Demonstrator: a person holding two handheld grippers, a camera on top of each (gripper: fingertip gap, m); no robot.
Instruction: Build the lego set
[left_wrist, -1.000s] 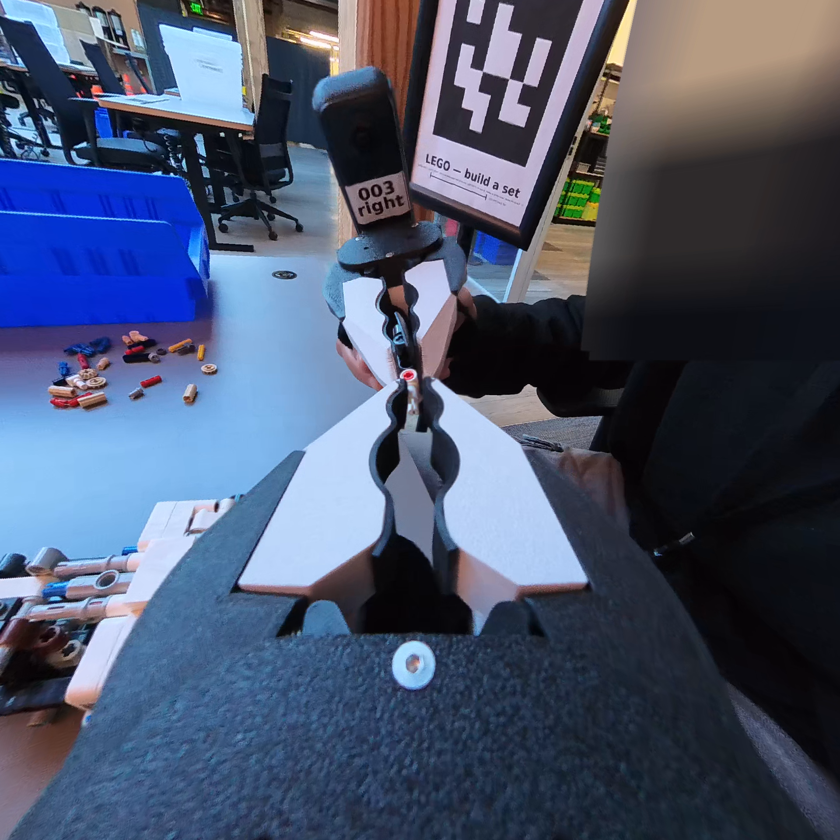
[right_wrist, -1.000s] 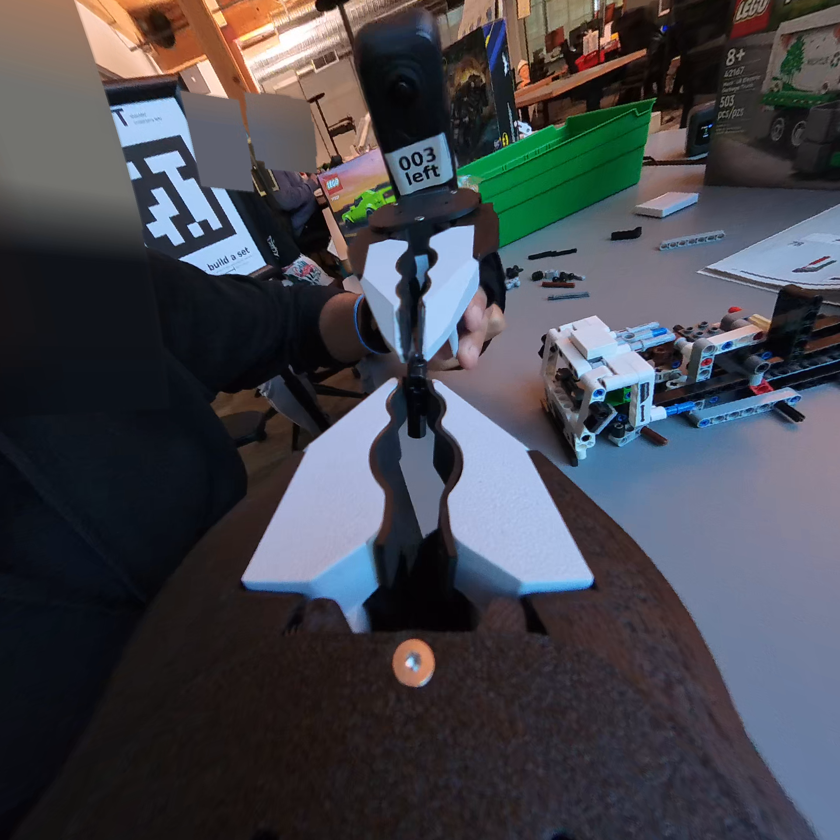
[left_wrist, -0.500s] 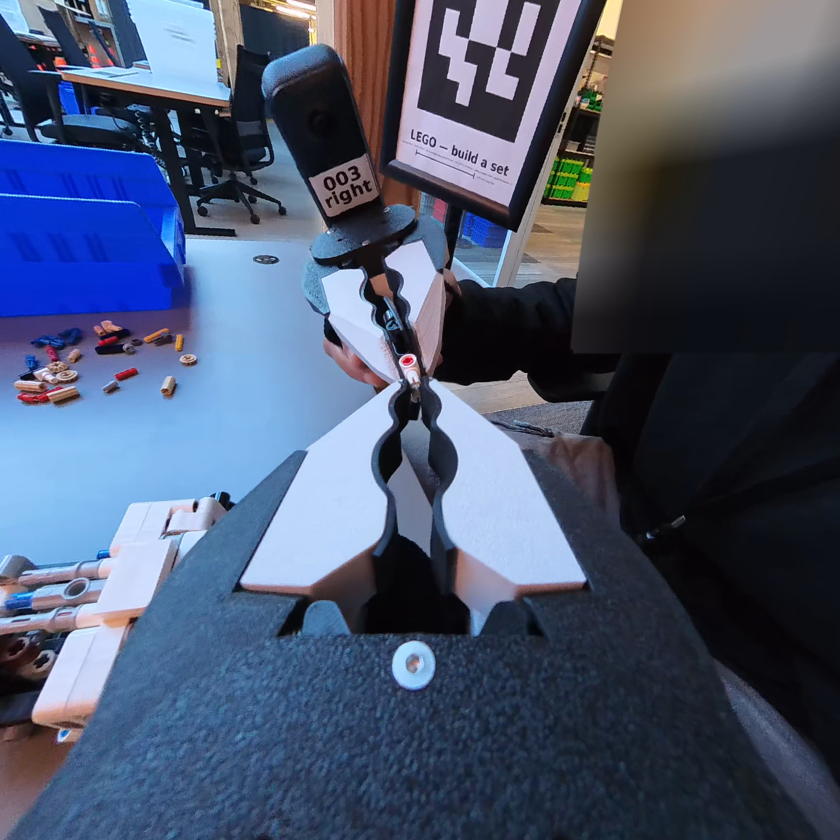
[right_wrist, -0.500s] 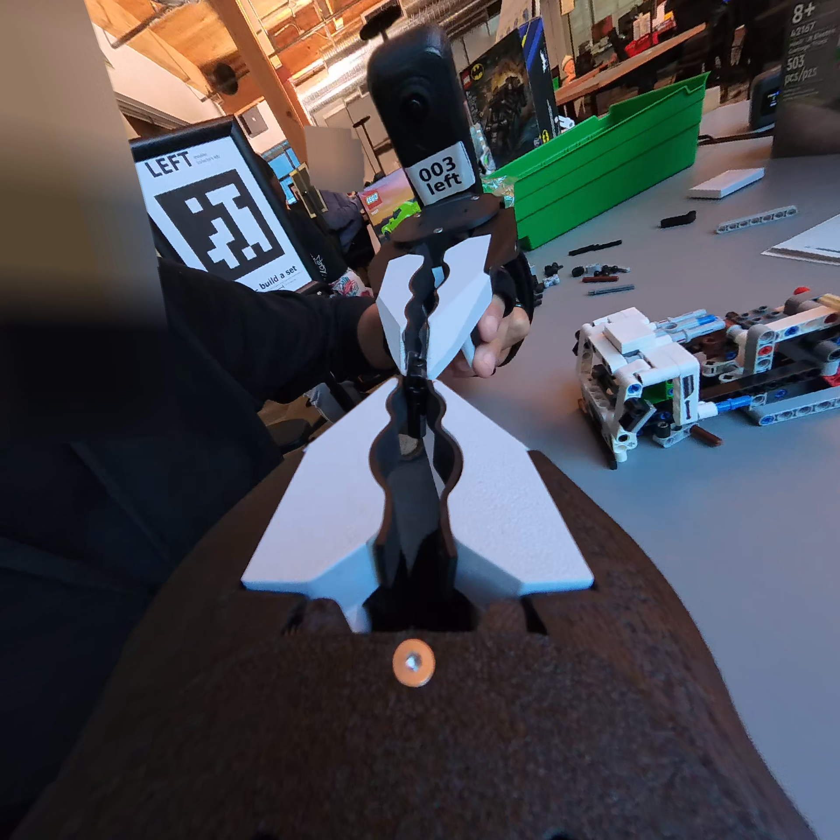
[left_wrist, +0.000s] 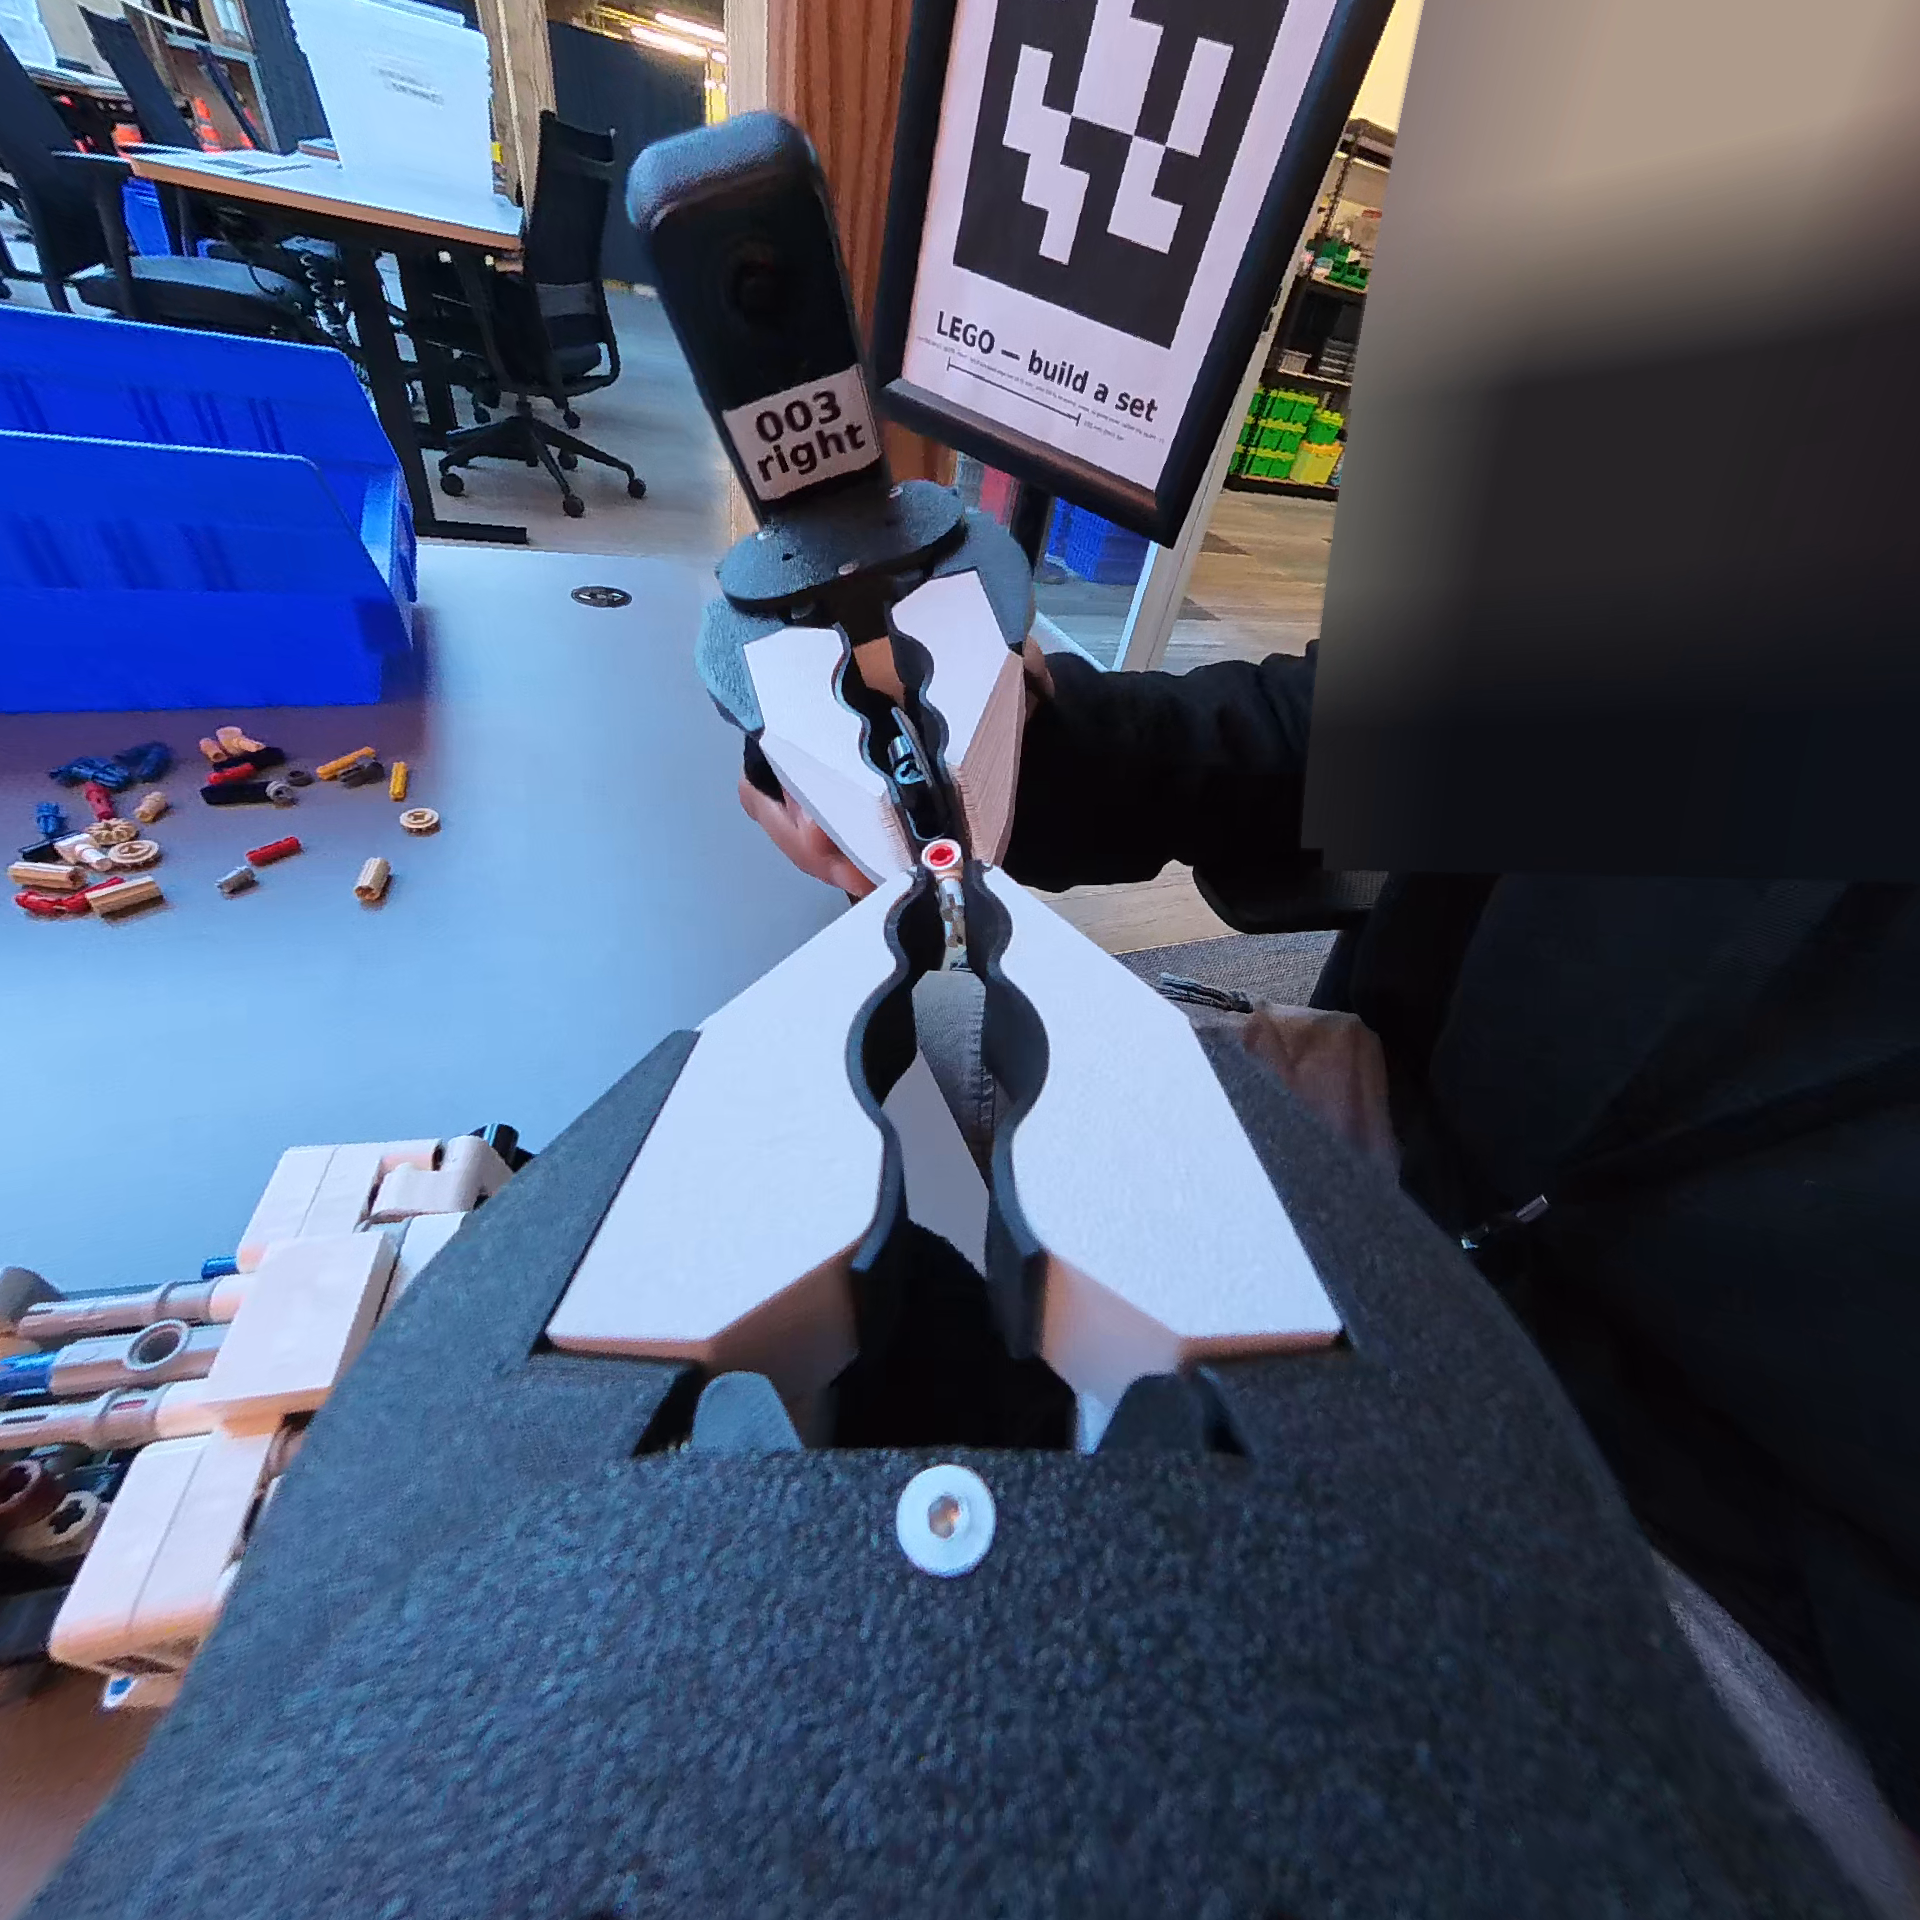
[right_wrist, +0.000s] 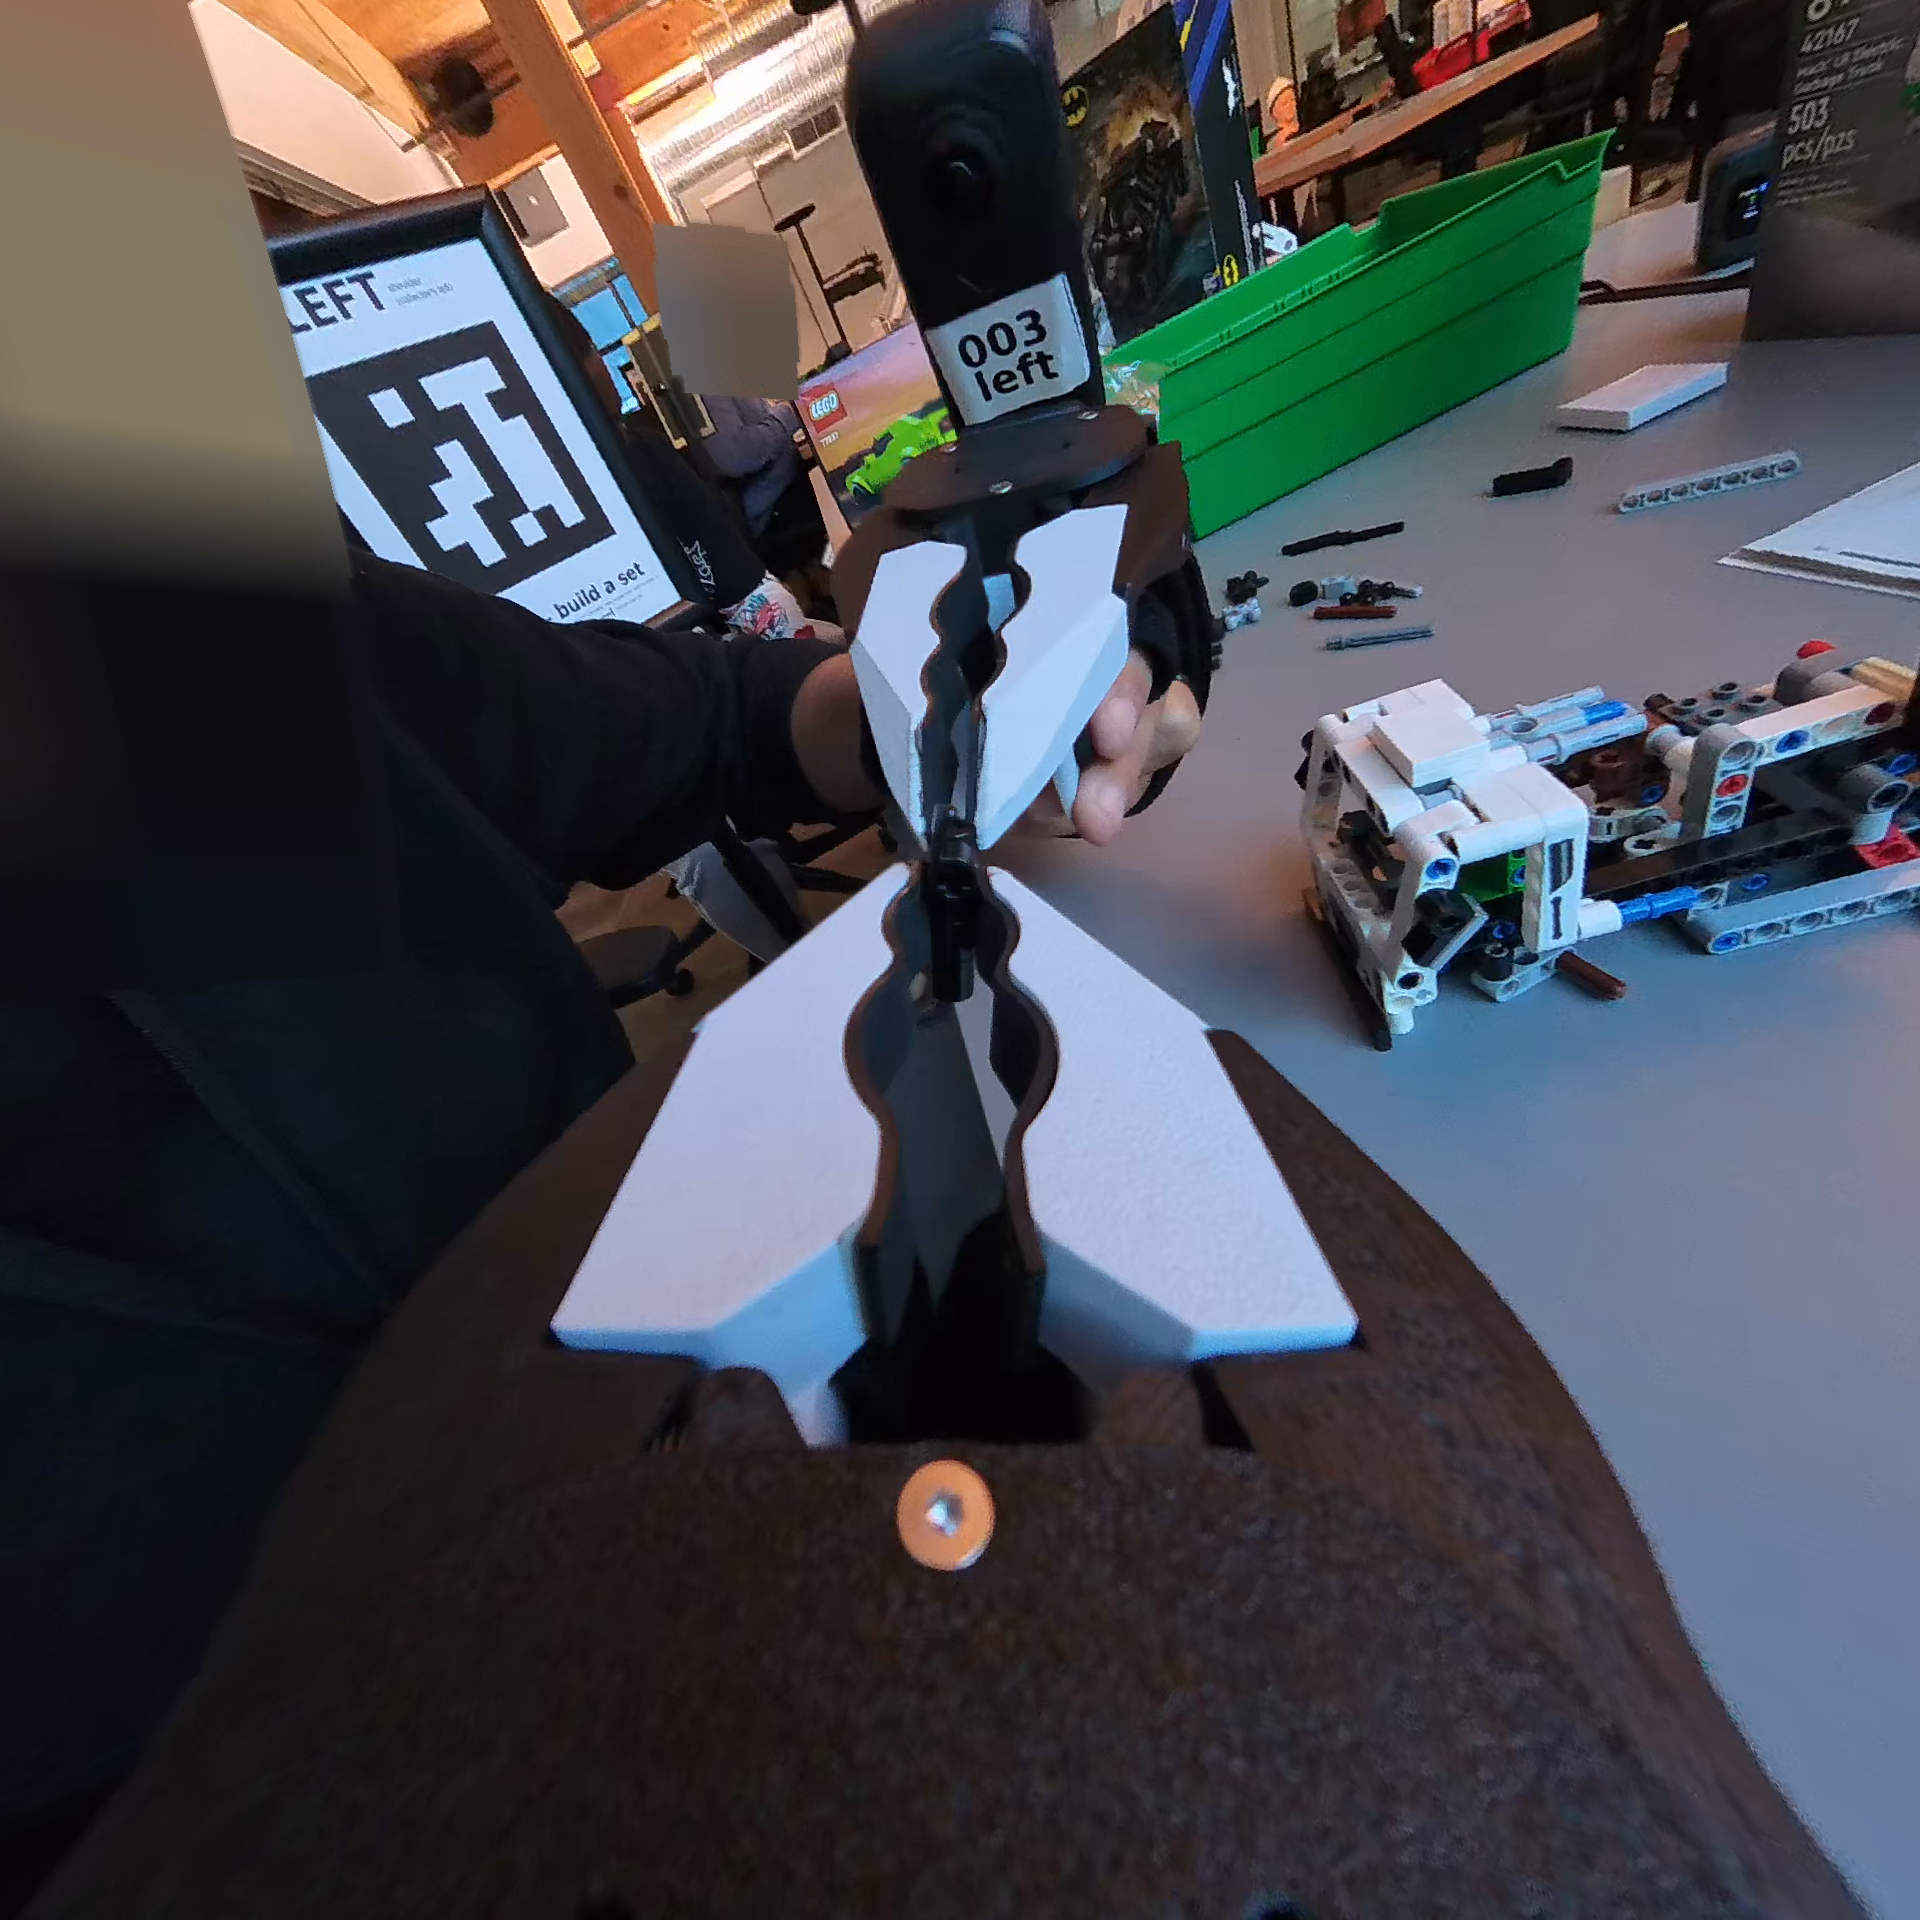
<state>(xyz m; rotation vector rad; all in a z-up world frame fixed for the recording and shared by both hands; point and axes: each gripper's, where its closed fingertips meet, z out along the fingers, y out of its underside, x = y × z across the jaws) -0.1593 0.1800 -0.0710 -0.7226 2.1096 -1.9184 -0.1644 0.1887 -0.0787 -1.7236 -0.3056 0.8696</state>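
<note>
My left gripper (left_wrist: 943, 896) is shut on a small light grey piece with a red end (left_wrist: 943, 873). My right gripper (right_wrist: 951, 883) is shut on a small black piece (right_wrist: 951, 930). The two grippers meet tip to tip in the air off the table's near edge, and the two pieces touch. The right gripper shows in the left wrist view (left_wrist: 925, 821), and the left gripper in the right wrist view (right_wrist: 940, 821). The partly built white and black model (right_wrist: 1507, 831) lies on the grey table (right_wrist: 1558, 1195) to the right; its white end also shows in the left wrist view (left_wrist: 156, 1382).
Loose small pieces (left_wrist: 208, 821) lie before a blue bin (left_wrist: 187, 561). A green bin (right_wrist: 1382, 343), more loose pieces (right_wrist: 1340, 603), a grey beam (right_wrist: 1709, 483) and a booklet (right_wrist: 1849, 540) lie farther off. Framed marker signs (left_wrist: 1091, 229) stand by the person's dark sleeves. Both grippers' tips are close together, under 4 cm apart.
Both grippers stay shut and tip to tip. The pair has shifted and tilted slightly, so the table and model sit a little differently in both views.
</note>
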